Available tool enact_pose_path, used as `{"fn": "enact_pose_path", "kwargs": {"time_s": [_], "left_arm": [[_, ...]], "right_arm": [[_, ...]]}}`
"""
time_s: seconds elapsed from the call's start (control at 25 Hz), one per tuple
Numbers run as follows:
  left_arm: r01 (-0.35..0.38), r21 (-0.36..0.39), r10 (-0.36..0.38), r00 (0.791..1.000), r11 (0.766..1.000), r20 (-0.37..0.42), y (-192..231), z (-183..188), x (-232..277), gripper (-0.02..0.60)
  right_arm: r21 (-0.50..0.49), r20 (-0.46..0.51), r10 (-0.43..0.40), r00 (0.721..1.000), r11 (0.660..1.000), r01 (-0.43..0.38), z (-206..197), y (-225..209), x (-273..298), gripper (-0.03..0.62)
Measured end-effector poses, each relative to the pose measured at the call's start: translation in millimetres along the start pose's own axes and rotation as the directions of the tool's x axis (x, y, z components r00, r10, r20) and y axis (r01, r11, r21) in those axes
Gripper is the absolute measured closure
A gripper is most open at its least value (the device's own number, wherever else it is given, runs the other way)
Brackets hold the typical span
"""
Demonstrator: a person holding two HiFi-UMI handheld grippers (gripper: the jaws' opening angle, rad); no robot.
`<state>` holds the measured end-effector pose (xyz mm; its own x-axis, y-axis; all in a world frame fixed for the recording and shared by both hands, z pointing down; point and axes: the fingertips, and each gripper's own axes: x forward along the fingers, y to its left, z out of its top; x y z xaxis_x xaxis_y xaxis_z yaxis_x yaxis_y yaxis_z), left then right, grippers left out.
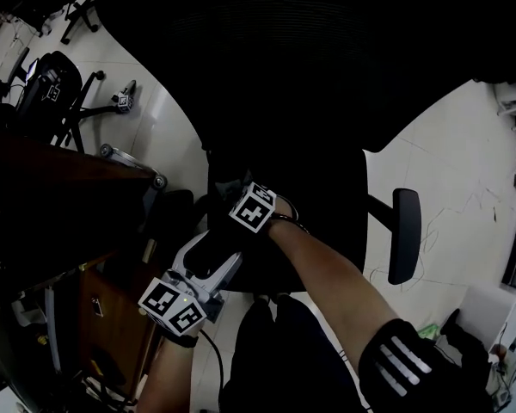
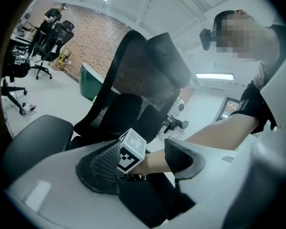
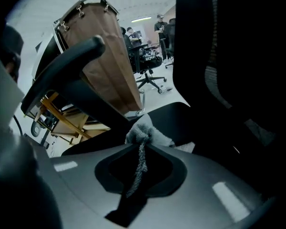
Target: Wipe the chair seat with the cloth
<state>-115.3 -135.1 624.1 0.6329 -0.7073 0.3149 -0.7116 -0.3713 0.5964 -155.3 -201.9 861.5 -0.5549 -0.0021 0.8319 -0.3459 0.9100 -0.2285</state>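
The cloth (image 3: 144,132) is grey and squeezed thin between the closed jaws of the right gripper (image 3: 140,148). Its long axis runs along the jaws, a twisted strand trailing back between them and the bunched end poking out past the tips. That end points at the black chair seat (image 3: 181,118) and sits at the seat's near edge, though I can't tell if it touches. The left gripper (image 2: 142,151) is just behind the right one, jaws spread wide with nothing gripped; the right gripper's marker cube (image 2: 131,150) and the person's forearm (image 2: 205,132) show in the gap. A dark armrest (image 3: 69,63) slants across on the left, with a brown sack (image 3: 109,56) on a metal frame behind it.
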Motion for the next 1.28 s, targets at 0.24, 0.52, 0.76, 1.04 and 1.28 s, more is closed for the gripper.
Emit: {"fn": "enact_pose_path", "kwargs": {"time_s": [0.24,0.52,0.76,1.04,1.28], "left_arm": [[0.035,-0.032,-0.036,0.999,0.999,-0.019,-9,-19,7,0.265],[0.140,-0.049,-0.142,0.988,0.989,-0.059,-47,-36,36,0.265],[0.205,-0.040,-0.208,0.974,0.978,-0.090,-74,-44,48,0.265],[0.181,-0.044,-0.185,0.978,0.982,-0.097,-67,-46,24,0.265],[0.083,-0.052,-0.088,0.991,0.995,-0.101,-35,-52,-21,0.265]], "right_arm": [[0.004,-0.104,-0.038,0.994,0.999,0.039,-61,-16,-4,0.557],[0.092,-0.267,-0.173,0.948,0.975,0.204,-185,-74,-83,0.557],[0.183,-0.312,-0.241,0.919,0.934,0.307,-238,-108,-140,0.559],[0.265,-0.161,-0.176,0.971,0.940,0.214,-170,-63,-121,0.559],[0.140,-0.014,-0.042,0.999,0.989,0.044,-65,28,-54,0.558]]}}
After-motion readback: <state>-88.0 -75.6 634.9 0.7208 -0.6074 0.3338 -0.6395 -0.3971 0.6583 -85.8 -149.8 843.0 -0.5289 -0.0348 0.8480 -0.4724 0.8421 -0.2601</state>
